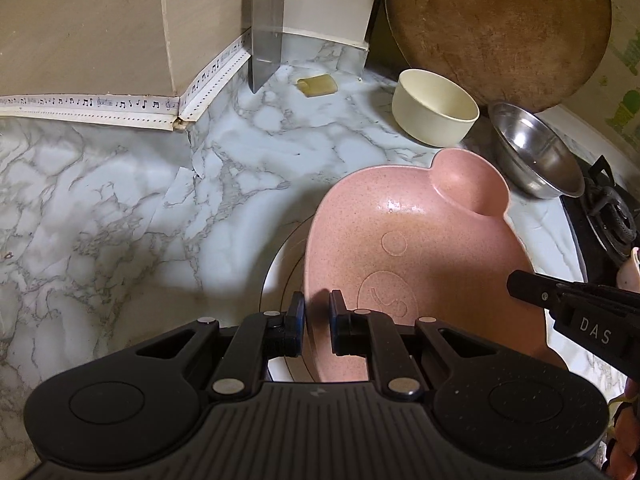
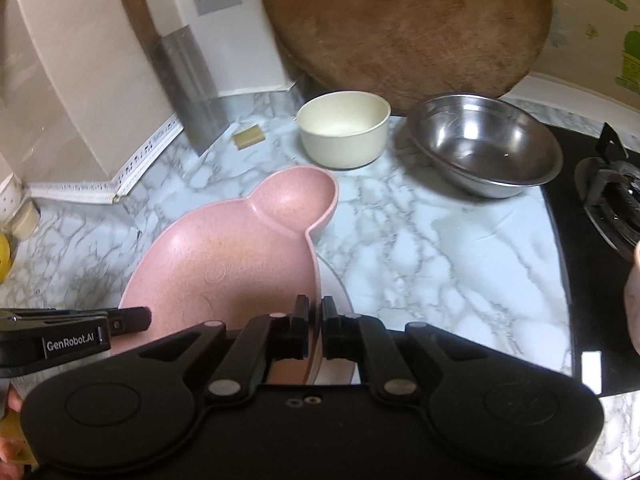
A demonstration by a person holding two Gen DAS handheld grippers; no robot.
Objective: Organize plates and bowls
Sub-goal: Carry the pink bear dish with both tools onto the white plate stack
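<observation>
Both grippers, left gripper (image 1: 316,312) and right gripper (image 2: 314,316), are pinching the pink plate (image 1: 420,248) by opposite rims (light, stiff, probably slick plastic).

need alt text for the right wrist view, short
The right gripper is shut on the near rim of a pink ear-shaped dish over a white plate on a marble counter, with the left gripper at the dish's left edge. Behind stand a cream bowl, a steel bowl and a round wooden board.
</observation>
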